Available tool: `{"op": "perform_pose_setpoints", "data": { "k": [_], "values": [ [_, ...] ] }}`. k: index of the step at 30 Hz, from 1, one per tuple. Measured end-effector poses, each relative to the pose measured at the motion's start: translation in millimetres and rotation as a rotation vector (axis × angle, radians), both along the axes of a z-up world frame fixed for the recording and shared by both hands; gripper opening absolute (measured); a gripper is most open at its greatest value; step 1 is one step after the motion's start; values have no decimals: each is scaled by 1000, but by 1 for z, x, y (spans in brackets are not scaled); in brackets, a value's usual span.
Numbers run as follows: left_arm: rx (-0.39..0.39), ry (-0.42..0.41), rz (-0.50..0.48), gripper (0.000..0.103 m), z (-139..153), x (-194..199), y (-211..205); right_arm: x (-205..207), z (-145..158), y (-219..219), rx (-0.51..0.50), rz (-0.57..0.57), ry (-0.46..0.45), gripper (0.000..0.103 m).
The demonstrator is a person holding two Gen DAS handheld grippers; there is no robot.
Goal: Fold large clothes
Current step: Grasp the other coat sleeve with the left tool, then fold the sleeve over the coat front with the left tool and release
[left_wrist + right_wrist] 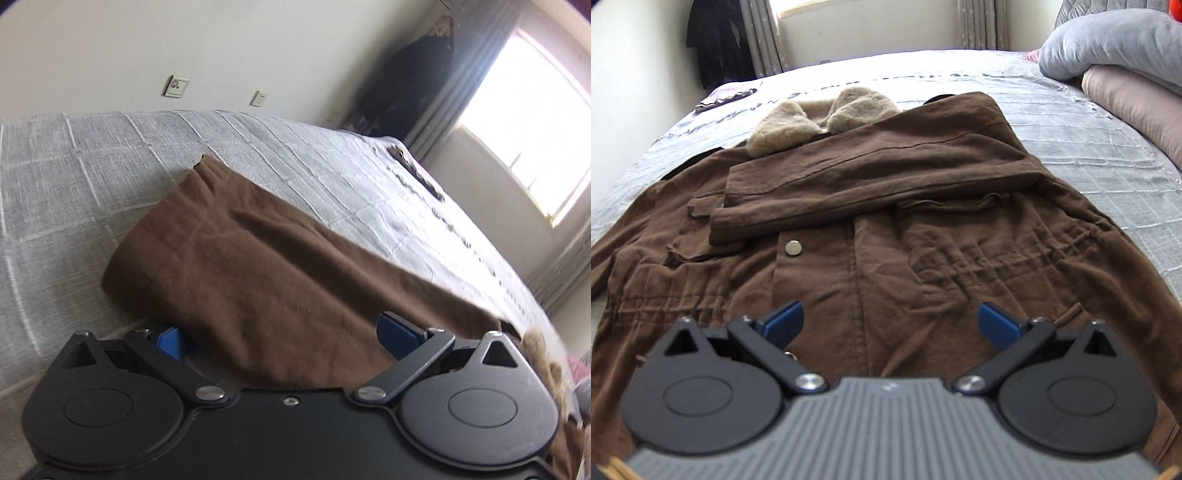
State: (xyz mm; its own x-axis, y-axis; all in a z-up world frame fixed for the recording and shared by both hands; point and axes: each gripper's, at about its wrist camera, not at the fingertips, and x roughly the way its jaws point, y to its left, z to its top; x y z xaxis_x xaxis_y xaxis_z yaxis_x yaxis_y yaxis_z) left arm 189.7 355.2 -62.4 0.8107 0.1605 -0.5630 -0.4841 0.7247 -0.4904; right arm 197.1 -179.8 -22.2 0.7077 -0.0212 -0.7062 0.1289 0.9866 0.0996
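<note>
A grey quilted bed (1089, 122) carries the brown coat (886, 236), spread flat with one sleeve (871, 173) folded across its chest. It looks heavy, thick and limp, so the free sleeve (258, 258) is best pinched near its cuff. The left tool (284, 339) and right tool (890, 325) both gape wide, gripping nothing.

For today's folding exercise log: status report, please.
Left gripper open around sleeve fabric. Right gripper open above brown coat; one sleeve folded across chest. Nothing obstructing.
</note>
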Motion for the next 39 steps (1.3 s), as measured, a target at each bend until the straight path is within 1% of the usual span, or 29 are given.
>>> {"op": "perform_pose_setpoints", "data": {
  "k": [2,4,5,7,8,9,10,11,12,13,14,16,17,21,23,27,32,35,39],
  "values": [
    [-8,-18,16,100,1,7,0,1,-1,-3,14,-9,-1,103],
    [1,-33,30,99,1,14,-4,2,-4,-5,25,-16,2,103],
    [10,-40,46,93,1,18,-6,3,-5,-5,26,-17,5,103],
    [22,-38,81,87,0,24,-8,4,-7,-5,20,-14,10,103],
    [27,-41,93,78,0,27,-10,4,-8,-6,18,-15,12,103],
    [32,-42,104,74,0,30,-10,4,-8,-6,18,-18,12,103],
    [36,-40,115,66,0,33,-9,3,-9,-7,21,-21,11,103],
    [45,-40,131,50,0,34,-10,3,-9,-9,28,-24,9,103],
    [53,-35,147,41,0,35,-11,3,-9,-10,36,-28,7,103],
    [54,-21,165,29,0,36,-10,3,-9,-12,44,-33,5,103],
    [47,-16,182,24,-1,36,-9,3,-9,-14,52,-40,4,103],
    [31,-38,201,17,3,32,-9,3,-9,-18,68,-54,3,103],
    [42,-46,201,14,6,32,-11,3,-9,-20,75,-59,2,103],
    [144,-102,159,11,32,33,-30,3,-9,-26,99,-79,-2,103],
    [170,-140,126,10,48,34,-41,2,-9,-28,111,-84,-5,103],
    [185,-211,29,10,81,41,-69,1,-7,-32,132,-97,-15,103],
    [195,-291,-136,7,121,49,-127,-1,-5,-38,163,-120,-29,103],
    [203,-313,-244,7,136,55,-168,-3,-4,-41,179,-128,-35,103],
    [190,-326,-399,7,145,61,-226,-4,-5,-45,195,-138,-40,103]
  ]
}}
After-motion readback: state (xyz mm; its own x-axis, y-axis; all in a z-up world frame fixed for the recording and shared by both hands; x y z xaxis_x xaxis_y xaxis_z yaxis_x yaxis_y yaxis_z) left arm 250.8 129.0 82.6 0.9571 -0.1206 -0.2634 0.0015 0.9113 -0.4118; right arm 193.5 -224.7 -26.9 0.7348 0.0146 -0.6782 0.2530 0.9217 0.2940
